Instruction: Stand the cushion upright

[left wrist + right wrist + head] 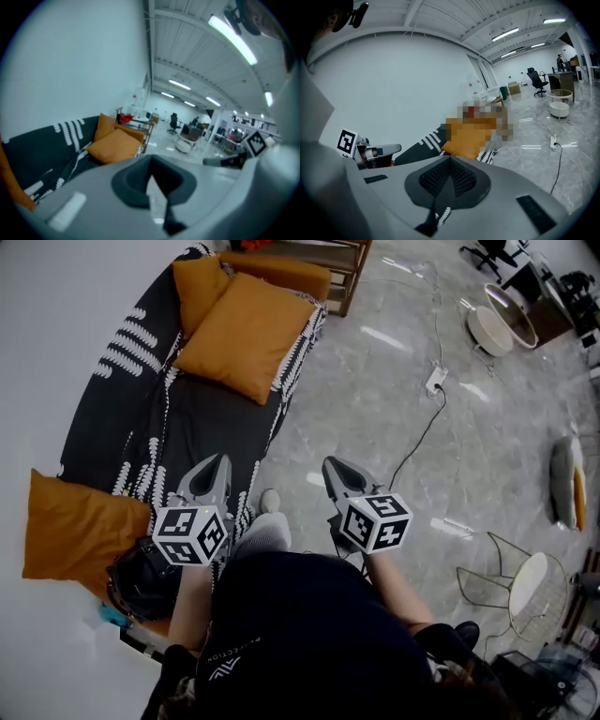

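1. Left claw (219,461): jaws together, nothing between them. Its own view (151,164) shows the pads meeting, with only floor beyond. It is held in the air over the front edge of the sofa (159,427).
2. Right claw (328,464): jaws together and empty, confirmed in its own view (450,161). It is held beside the left one, over the grey floor (394,427), and touches nothing.
3. Large orange cushion (248,334): judged to be the task's thing. It lies tilted, nearly flat, on the far end of the sofa and leans back on a smaller orange cushion (199,285) that stands against the wall. It also shows ahead in the left gripper view (115,146). It is well apart from both claws.
4. Third orange cushion (80,531): at the near end of the sofa, propped against the wall, just beside a black bag (141,582). It looks already upright, so it is probably not the target.
5. Step in hand: the approach. No contact is made yet and the cushion is not yet stood up.
6. Next move, as a judgement: carry both claws to the far end of the sofa and part the jaws. Then take the cushion by its upper edge or a corner and tip it up so its back rests on the wall or the smaller cushion.
7. Handling note: soft filling is likely to sag, so a grip on two corners should steady it better than one.
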